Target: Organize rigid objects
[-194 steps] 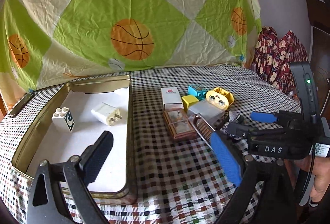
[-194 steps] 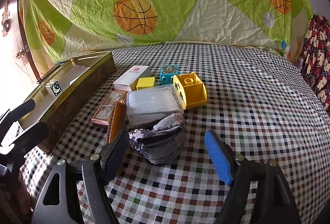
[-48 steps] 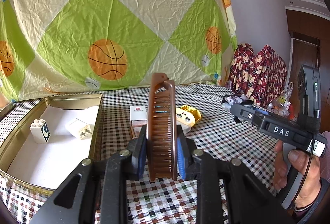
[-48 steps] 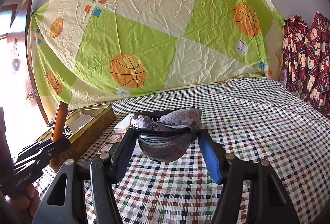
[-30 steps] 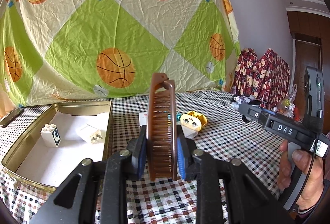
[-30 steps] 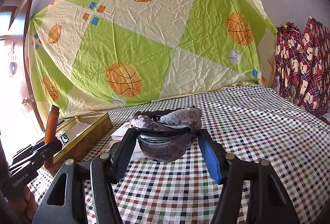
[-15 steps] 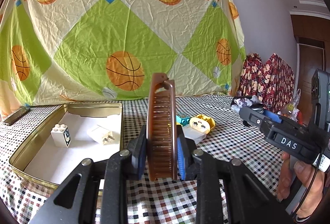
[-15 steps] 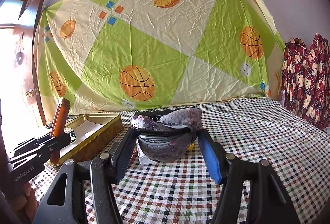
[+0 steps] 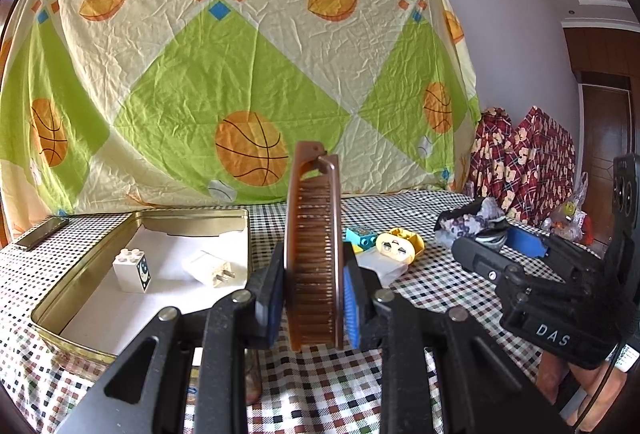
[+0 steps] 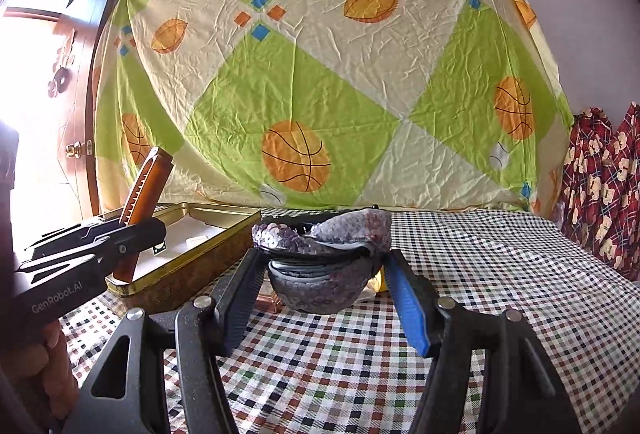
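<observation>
Still pinching: left gripper (image 9: 314, 298) comb (image 9: 314, 254), right gripper (image 10: 326, 290) sequined pouch (image 10: 324, 266) (perhaps closer tin (image 10: 188, 262)).

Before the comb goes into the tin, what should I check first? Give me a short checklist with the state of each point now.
1. Grip on comb: the left gripper is shut on the brown comb, which stands upright between the pads. Ok.
2. Free space in the gold tin: only a white block and a white plug lie inside, with bare floor near the front. Ok.
3. Comb over the tin: it is beside the tin's right wall, not above it. Not ok.
4. Right gripper holds the sequined pouch firmly: ok.
5. Right gripper away from the tin: ok.
6. Comb length fits the tin: cannot tell.
</observation>
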### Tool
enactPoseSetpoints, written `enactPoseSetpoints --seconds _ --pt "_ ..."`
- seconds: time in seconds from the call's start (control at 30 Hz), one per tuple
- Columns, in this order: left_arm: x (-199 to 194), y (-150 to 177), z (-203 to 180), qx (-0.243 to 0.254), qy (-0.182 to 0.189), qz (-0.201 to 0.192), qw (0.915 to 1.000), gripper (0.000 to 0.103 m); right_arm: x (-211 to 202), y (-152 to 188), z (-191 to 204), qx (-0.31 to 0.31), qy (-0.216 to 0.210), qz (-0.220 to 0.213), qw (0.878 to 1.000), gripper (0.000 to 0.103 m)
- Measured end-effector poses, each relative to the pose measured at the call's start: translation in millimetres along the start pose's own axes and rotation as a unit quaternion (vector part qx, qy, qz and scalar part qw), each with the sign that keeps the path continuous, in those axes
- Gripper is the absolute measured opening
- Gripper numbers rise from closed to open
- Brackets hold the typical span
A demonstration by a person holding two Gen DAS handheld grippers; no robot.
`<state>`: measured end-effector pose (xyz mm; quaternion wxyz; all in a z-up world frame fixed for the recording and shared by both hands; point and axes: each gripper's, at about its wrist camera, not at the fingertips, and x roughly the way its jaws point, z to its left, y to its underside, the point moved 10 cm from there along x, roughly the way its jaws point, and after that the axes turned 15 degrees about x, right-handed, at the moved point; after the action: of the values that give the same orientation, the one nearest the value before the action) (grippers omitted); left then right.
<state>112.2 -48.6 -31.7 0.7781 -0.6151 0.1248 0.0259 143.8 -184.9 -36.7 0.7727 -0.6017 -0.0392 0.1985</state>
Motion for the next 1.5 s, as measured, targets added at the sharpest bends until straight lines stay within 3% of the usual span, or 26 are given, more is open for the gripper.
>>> enactPoseSetpoints --seconds 0.67,1.5 --pt "-11.0 5.7 26.8 -0.004 -0.029 -0.002 0.9996 0.023 7.8 6.7 32.8 0.018 -0.014 0.010 1.000 0.064" --pt "-20.1 23.1 74.3 -0.041 -0.054 0.012 0.9976 0.023 16.4 21.8 86.7 -0.003 -0.053 0.030 0.998 0.064"
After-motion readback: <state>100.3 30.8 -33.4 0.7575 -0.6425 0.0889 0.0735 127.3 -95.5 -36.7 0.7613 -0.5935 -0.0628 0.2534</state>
